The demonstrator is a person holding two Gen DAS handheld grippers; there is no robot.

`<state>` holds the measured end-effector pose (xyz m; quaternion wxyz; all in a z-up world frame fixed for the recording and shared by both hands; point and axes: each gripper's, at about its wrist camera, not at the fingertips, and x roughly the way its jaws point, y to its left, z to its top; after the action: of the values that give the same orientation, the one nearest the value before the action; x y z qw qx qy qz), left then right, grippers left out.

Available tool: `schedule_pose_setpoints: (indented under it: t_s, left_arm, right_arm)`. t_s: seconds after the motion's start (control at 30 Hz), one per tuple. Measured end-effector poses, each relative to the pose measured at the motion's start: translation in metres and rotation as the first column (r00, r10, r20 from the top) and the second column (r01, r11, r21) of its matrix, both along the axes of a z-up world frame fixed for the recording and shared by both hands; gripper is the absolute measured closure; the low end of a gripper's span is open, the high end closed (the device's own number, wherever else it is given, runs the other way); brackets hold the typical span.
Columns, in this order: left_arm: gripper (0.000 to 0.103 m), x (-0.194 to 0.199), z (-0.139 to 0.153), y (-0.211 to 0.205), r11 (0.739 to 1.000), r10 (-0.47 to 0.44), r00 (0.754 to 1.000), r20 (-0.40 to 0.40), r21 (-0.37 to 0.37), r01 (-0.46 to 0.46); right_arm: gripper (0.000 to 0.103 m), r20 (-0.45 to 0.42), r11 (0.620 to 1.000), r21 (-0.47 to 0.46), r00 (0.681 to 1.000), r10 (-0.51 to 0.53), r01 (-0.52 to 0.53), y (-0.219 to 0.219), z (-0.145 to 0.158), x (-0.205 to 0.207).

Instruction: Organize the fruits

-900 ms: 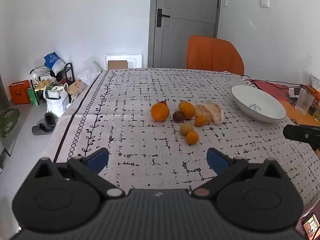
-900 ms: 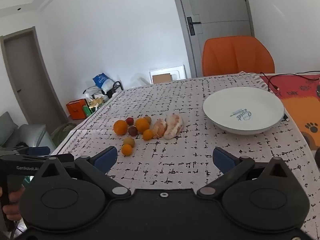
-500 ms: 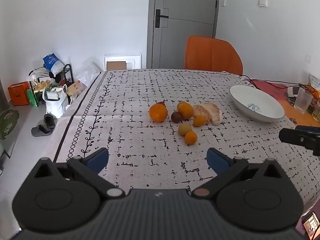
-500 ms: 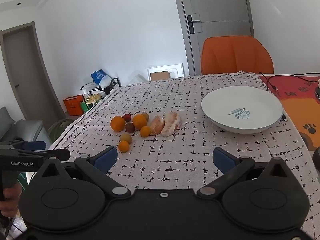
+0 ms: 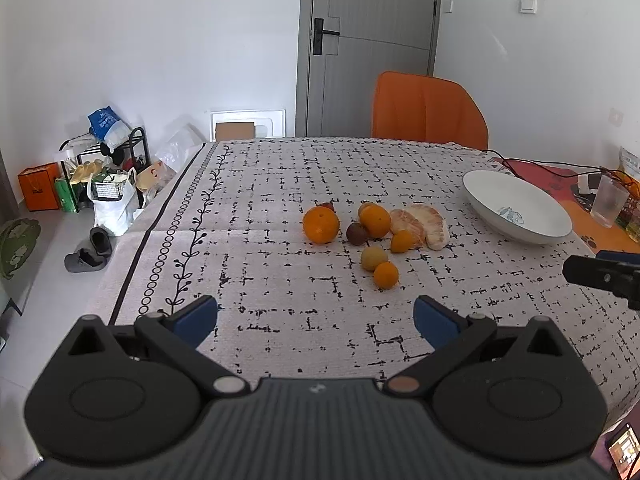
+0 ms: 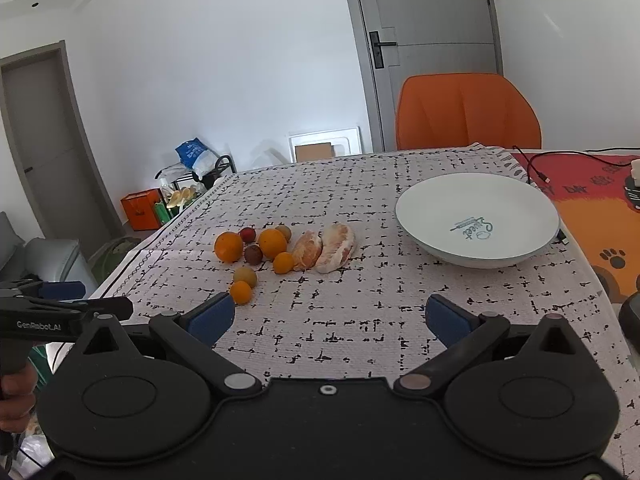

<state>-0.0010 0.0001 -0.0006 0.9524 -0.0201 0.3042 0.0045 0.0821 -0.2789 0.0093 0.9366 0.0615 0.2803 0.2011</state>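
A cluster of fruit lies mid-table on the patterned cloth: a large orange [image 5: 321, 225] [image 6: 228, 246], a second orange [image 5: 375, 220] [image 6: 272, 243], two small oranges [image 5: 386, 275] [image 6: 241, 292], dark plums [image 5: 357, 233] [image 6: 253, 254], a yellowish fruit [image 5: 373, 258] [image 6: 245, 276] and peeled pomelo segments [image 5: 434, 226] [image 6: 336, 247]. A white bowl [image 5: 532, 224] [image 6: 432, 200] stands empty to the right. My left gripper [image 5: 316, 318] is open and empty, short of the fruit. My right gripper [image 6: 330, 316] is open and empty, short of the fruit and bowl.
An orange chair [image 5: 428, 116] stands at the table's far side before a grey door. A red mat [image 6: 592, 184] with cables and a glass [image 5: 609, 204] lies right of the bowl. Bags, a rack and shoes [image 5: 86, 258] clutter the floor at left.
Both grippers have drawn back and lifted slightly, so the fruit and bowl sit a little lower and farther. Nothing on the table has moved.
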Motion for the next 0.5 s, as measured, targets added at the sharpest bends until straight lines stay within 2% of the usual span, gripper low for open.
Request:
schedule_pose_setpoints:
  t_s: [0.5]
  left_arm:
    - [0.000,-0.0023,0.0040,0.0012,1.000,0.003,1.000,0.018,0.000,-0.003]
  right_arm:
    - [0.000,0.008,1.000,-0.015,1.000,-0.007,0.007,0.0014,0.0025,-0.0020]
